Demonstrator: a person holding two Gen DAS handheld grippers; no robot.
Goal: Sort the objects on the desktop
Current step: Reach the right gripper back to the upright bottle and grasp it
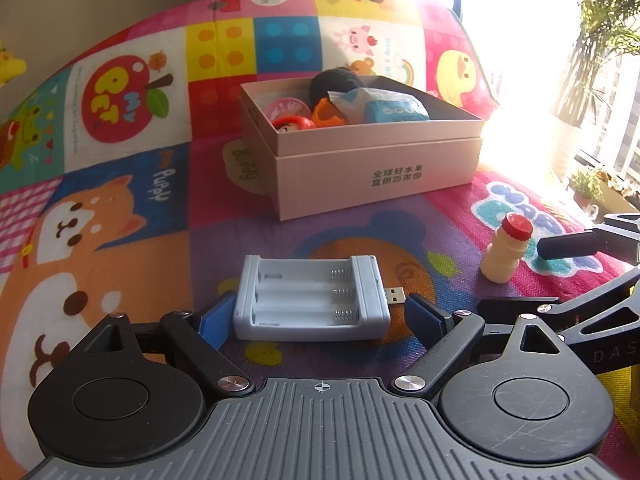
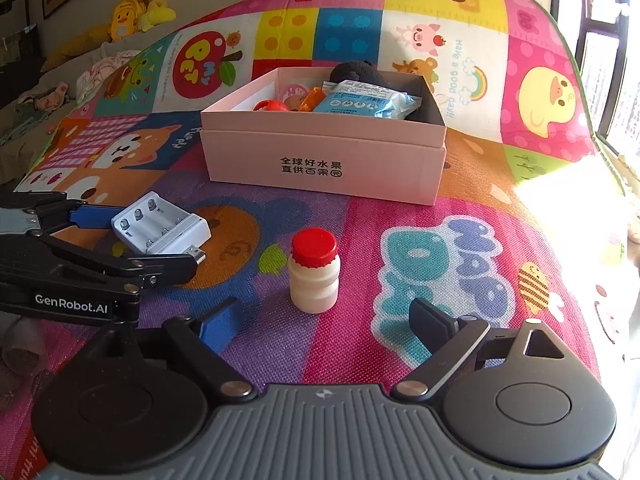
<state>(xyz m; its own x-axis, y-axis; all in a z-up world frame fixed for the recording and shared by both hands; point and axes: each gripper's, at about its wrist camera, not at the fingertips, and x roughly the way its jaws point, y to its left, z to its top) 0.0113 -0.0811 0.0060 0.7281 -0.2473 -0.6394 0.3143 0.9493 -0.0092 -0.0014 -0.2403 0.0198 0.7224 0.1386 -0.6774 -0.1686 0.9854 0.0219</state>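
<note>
Left wrist view, left gripper (image 1: 316, 314) jaws open around ribbed plastic battery charger (image 1: 312, 298), right gripper (image 2: 326, 320) jaws open before squat red-capped bottle (image 2: 315, 276)

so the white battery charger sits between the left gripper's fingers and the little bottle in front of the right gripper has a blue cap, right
Not quite: the cap is red, not blue, as the right wrist view shows on the little bottle standing in front of the right gripper. The rest holds: the white battery charger does sit between the fingers of the left gripper.
</note>
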